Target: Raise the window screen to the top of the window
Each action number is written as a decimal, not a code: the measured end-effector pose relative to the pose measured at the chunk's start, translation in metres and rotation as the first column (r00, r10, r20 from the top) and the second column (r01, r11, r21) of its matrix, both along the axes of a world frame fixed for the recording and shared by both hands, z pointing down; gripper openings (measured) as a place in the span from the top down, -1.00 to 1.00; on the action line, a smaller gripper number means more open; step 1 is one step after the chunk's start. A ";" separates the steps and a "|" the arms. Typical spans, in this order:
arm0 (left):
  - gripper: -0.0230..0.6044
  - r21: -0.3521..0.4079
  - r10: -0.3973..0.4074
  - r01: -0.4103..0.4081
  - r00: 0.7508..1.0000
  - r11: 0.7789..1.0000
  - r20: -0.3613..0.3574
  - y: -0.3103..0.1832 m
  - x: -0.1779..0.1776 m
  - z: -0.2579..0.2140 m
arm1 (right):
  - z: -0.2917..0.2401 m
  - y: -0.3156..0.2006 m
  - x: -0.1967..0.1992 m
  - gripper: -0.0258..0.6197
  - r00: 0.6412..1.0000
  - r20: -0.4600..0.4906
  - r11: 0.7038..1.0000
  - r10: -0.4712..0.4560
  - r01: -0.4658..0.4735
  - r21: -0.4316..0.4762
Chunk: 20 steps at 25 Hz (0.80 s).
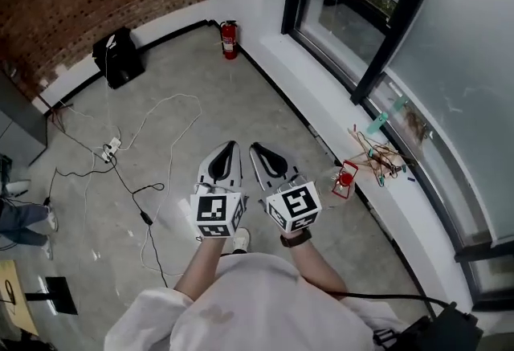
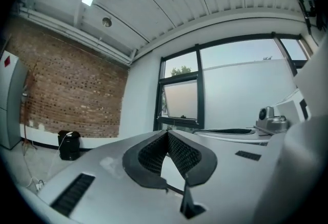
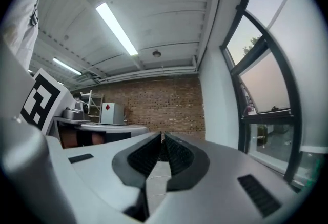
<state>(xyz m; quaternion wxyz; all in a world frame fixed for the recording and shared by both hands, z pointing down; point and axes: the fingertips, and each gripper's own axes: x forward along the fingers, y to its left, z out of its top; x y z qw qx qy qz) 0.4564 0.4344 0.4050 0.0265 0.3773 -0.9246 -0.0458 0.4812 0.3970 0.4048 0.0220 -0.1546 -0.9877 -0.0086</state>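
Step in hand, as judged: approach to the window, with no contact made with the screen yet.

- **Left gripper** (image 1: 232,144): it is held level in front of the body. The jaws are closed tip to tip and nothing is carried.
- **Right gripper** (image 1: 254,146): it is held just beside the left one. The jaws are all but together, with only a thin slit and nothing between them.
- **Black-framed window** (image 1: 365,60): it lies to the person's right, well apart from both tools.
- **Pale grey translucent window screen** (image 1: 470,76): it is taken to be the sheet over the large pane. Its lower edge or pull cannot be made out.

For a clean lift, the jaws are to be opened before the reach. The bottom rail is best gripped toward both ends and raised evenly, so that the screen is not skewed. The tangle of coloured wires (image 1: 377,155) on the white sill (image 1: 321,100) is to be avoided.
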 end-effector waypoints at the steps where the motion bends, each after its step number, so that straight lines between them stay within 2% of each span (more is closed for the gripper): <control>1: 0.93 -0.002 -0.025 0.025 1.000 1.000 0.005 0.010 -0.012 0.002 | 0.002 0.011 -0.012 0.86 1.000 -0.002 1.000 -0.025 0.025 0.007; 8: 0.93 -0.001 -0.170 0.170 0.985 0.985 0.016 0.071 -0.088 0.006 | 0.014 0.049 -0.091 0.86 0.993 -0.034 0.993 -0.114 0.115 0.007; 12: 0.93 -0.001 -0.250 0.250 0.968 0.968 -0.026 0.099 -0.119 0.018 | 0.021 0.065 -0.118 0.86 0.984 -0.054 0.986 -0.167 0.168 0.006; 15: 0.93 -0.008 -0.286 0.286 0.956 0.958 -0.063 0.100 -0.136 0.029 | 0.030 0.059 -0.134 0.86 0.979 -0.079 0.982 -0.189 0.189 -0.005; 20: 0.93 -0.016 -0.338 0.338 0.939 0.941 -0.061 0.067 -0.167 0.036 | 0.034 0.021 -0.179 0.86 0.971 -0.074 0.973 -0.229 0.228 -0.026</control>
